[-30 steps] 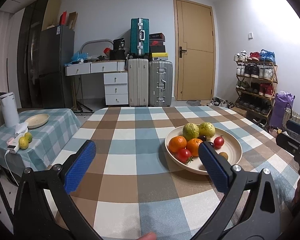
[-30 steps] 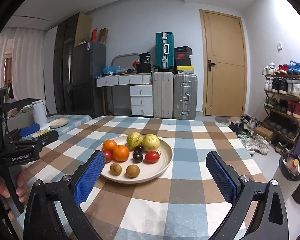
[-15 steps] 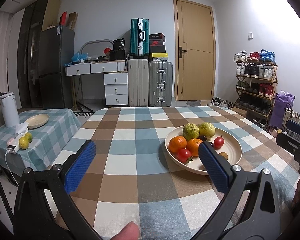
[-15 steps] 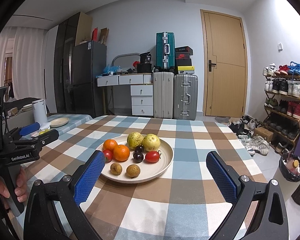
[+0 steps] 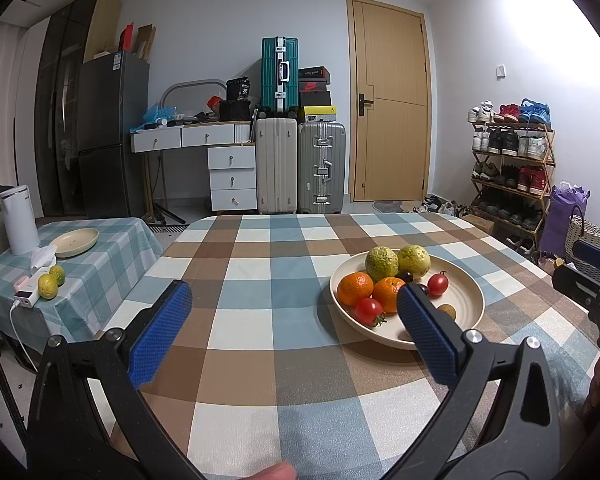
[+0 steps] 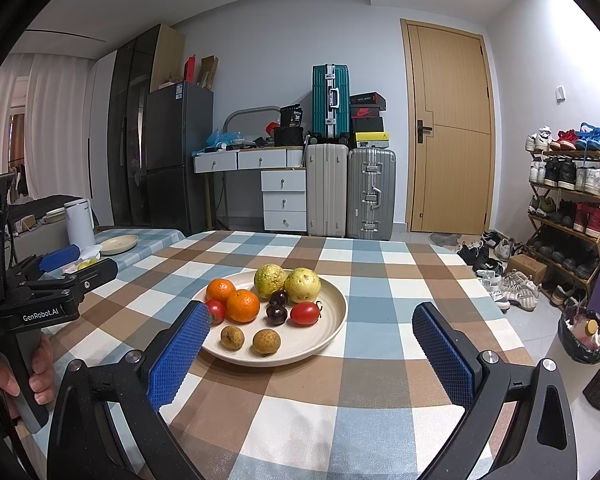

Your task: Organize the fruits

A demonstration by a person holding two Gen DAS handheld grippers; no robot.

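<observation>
On plate point(image 5: 470, 300), right claw pad point(image 5: 428, 336) hides fruit.

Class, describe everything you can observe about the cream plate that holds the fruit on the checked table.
The plate is round, shallow and cream, with a raised rim and a matte look; its material is unclear. It sits flat on the checked tablecloth, ahead of both open grippers, neither touching it. It holds two oranges, two yellow-green fruits, two red tomatoes, two dark plums and two small brown fruits, mostly grouped toward its left and back, leaving the right part bare.
</observation>
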